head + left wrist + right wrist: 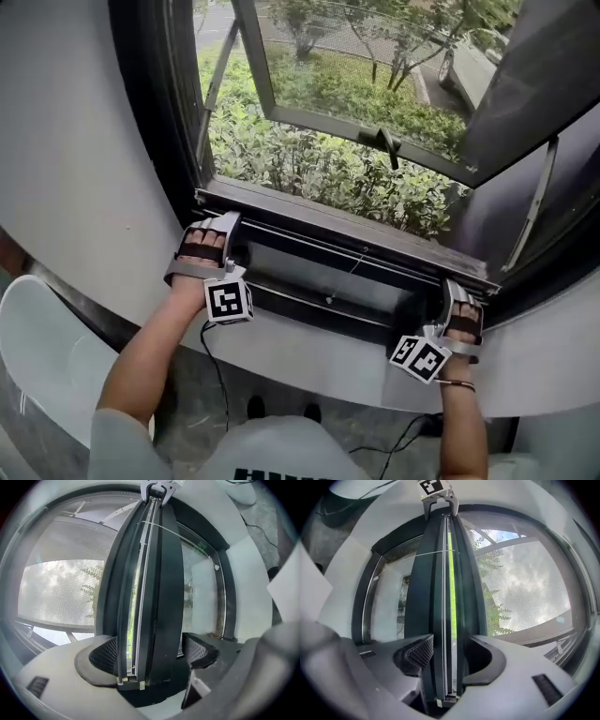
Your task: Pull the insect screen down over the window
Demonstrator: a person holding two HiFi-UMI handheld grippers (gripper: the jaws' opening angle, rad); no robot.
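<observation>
The insect screen's dark pull bar [328, 258] lies low across the window opening, just above the bottom frame. My left gripper [214, 220] straddles its left end and my right gripper [459, 286] its right end. In the left gripper view the bar [154, 573] runs between the jaws of the left gripper [150, 651], with a small gap at the right pad [199, 651]; it is open. In the right gripper view the bar [440, 597] passes between the jaws of the right gripper [447, 656], which sit close beside it, open. Grey mesh [61, 588] [529, 597] hangs above the bar.
Beyond the screen an outward-tilted window sash [375, 122] with a black handle [386, 145] stands open over green shrubs [309, 169]. A curved white wall and sill [319, 361] lie below the frame. A pale rounded seat [37, 347] is at my lower left; a cable [217, 375] trails down.
</observation>
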